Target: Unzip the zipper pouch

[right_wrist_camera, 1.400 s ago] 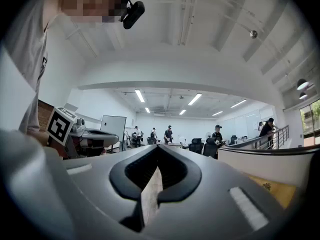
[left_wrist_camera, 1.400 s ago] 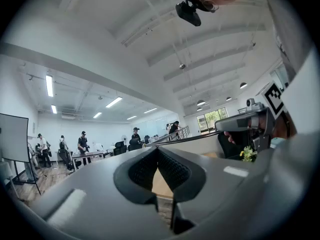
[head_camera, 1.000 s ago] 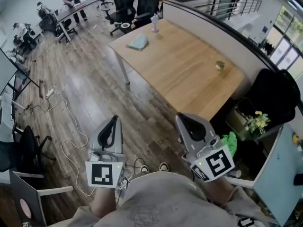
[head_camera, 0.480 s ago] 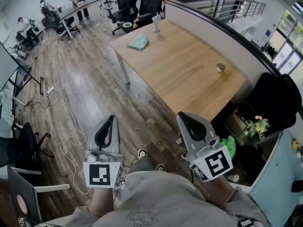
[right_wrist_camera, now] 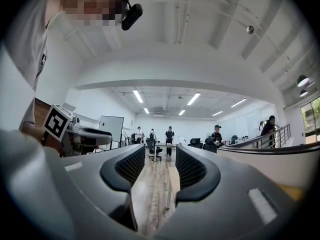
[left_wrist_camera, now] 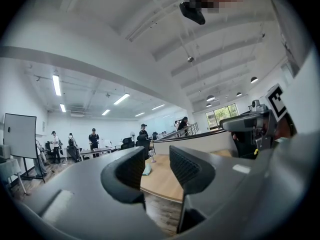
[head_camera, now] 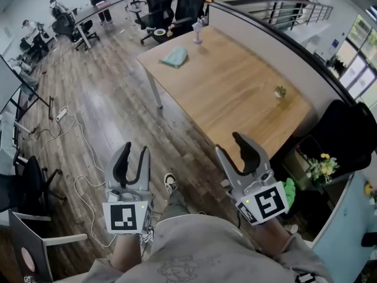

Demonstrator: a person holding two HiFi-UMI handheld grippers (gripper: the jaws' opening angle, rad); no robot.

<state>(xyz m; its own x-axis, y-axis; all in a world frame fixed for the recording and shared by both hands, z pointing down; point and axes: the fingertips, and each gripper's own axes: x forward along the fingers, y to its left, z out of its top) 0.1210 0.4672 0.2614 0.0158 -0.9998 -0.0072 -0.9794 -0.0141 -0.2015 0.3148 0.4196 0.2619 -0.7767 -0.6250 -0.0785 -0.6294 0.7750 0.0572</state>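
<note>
The teal zipper pouch lies near the far left corner of a wooden table. It is several steps ahead of both grippers. In the left gripper view the pouch shows small between the jaws, far off. My left gripper is held level over the wood floor; its jaws have just been opening and stand open with nothing between them. My right gripper hangs just short of the table's near edge; its jaws have also just been opening and hold nothing. Both grippers point towards the table.
A pink vase and a small potted plant stand on the table. A curved partition runs behind it. Cables trail on the floor at left. Office chairs and several people are at the far desks.
Both grippers' jaws went from shut to open. I have stepped forward, so the table and pouch sit a little closer and lower in the head view.
</note>
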